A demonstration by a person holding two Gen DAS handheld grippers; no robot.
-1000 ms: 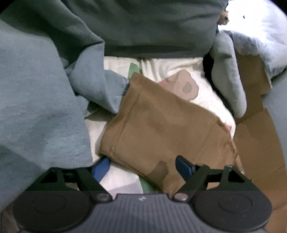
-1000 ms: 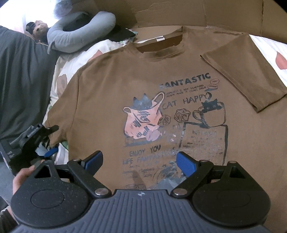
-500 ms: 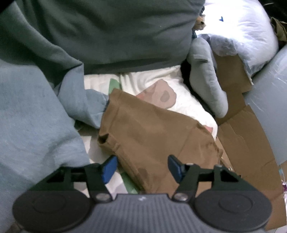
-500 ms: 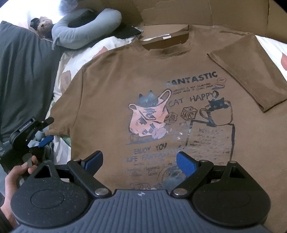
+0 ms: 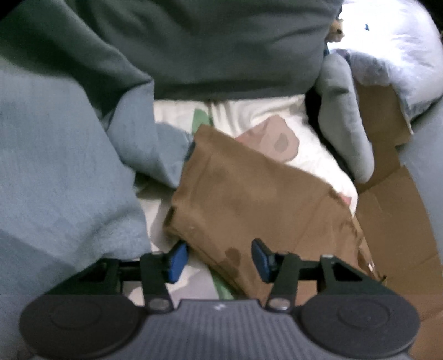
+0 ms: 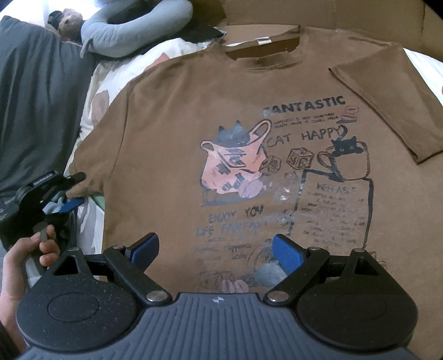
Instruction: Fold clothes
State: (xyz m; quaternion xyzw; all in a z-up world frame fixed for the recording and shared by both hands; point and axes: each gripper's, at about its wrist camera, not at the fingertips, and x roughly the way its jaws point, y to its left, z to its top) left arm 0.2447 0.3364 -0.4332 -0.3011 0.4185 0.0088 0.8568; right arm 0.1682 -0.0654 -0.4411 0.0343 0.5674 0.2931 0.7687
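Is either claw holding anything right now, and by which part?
Nothing is gripped yet. The left claw is closing around the brown T-shirt's sleeve hem; the right claw hovers open above the shirt front.

Left gripper (image 5: 218,259) jaws closing around brown sleeve (image 5: 249,199).

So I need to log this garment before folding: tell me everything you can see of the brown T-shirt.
The T-shirt is brown, soft knit by its look, lying face up and spread flat on a patterned sheet and cardboard. It has a crew neck with a small tag, short sleeves, and a cat print reading FANTASTIC and CAT HAPPY. One sleeve is folded in over the chest. The other sleeve's hem lies between the closing jaws of the left tool. The right tool hovers open over the lower print.
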